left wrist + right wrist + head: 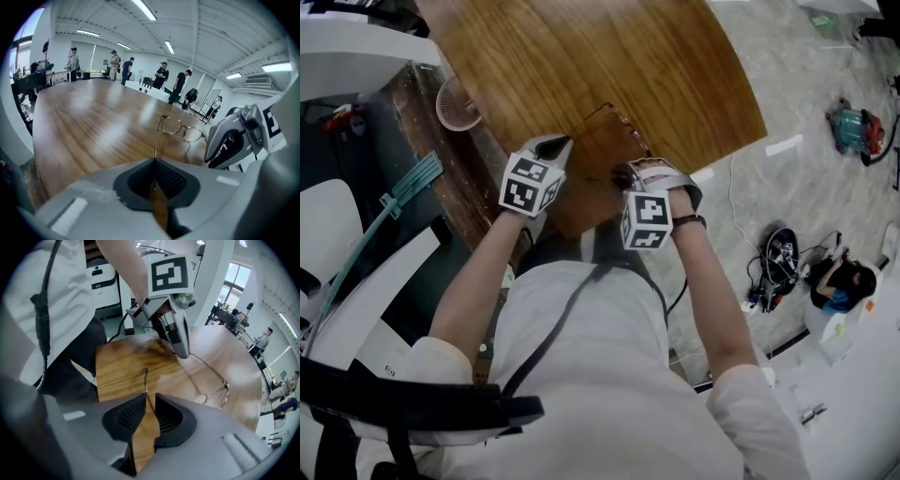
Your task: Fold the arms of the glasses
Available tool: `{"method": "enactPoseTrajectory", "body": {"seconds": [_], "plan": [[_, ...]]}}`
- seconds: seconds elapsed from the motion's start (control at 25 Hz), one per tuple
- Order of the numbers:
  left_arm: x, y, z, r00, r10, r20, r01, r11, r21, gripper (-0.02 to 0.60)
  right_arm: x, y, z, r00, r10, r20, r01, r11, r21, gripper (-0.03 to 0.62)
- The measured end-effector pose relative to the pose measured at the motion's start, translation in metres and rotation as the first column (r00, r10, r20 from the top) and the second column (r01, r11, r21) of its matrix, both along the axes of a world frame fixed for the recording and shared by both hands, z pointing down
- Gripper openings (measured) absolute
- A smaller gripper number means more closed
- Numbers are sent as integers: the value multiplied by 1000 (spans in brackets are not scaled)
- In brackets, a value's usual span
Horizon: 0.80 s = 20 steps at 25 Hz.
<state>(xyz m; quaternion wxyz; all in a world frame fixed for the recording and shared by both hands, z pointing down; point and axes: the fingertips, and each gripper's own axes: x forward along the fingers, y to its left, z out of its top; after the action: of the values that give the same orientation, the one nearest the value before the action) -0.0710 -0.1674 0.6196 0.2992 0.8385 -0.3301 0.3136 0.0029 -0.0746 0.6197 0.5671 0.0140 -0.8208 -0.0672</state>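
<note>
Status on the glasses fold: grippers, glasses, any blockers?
Left gripper shut on one arm of the glasses. Right gripper jaws narrowly apart, other arm between them. Both arms unfolded, front resting on the table. Nothing in the way.

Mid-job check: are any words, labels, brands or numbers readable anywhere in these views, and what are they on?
No readable text in any view.
Left marker cube and right marker cube: black-and-white square patterns only, no letters or numbers.
Small dark labels on the white cabinet: too small and blurred to read.
Glasses: no print visible.
</note>
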Motion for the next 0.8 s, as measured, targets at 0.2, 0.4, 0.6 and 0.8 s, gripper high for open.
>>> {"method": "enactPoseTrajectory", "body": {"seconds": [0.2, 0.4, 0.6, 0.8], "plan": [[3, 3, -1, 1000, -3, -13, 3, 1000, -11, 6, -4, -18, -9, 988, 128, 83, -129, 992, 10, 58], [5, 10, -2, 1000, -2, -22, 2, 1000, -13, 6, -5, -43, -7, 947, 291, 139, -298, 954, 39, 46], [10, 17, -2, 999, -5, -36, 4, 1000, -22, 8, -1, -71, -8, 855, 483, 191, -500, 864, 53, 31], [11, 17, -1, 997, -52, -57, 49, 997, -51, 7, 4, -96, -15, 767, 597, 235, -626, 777, 69, 26]]}}
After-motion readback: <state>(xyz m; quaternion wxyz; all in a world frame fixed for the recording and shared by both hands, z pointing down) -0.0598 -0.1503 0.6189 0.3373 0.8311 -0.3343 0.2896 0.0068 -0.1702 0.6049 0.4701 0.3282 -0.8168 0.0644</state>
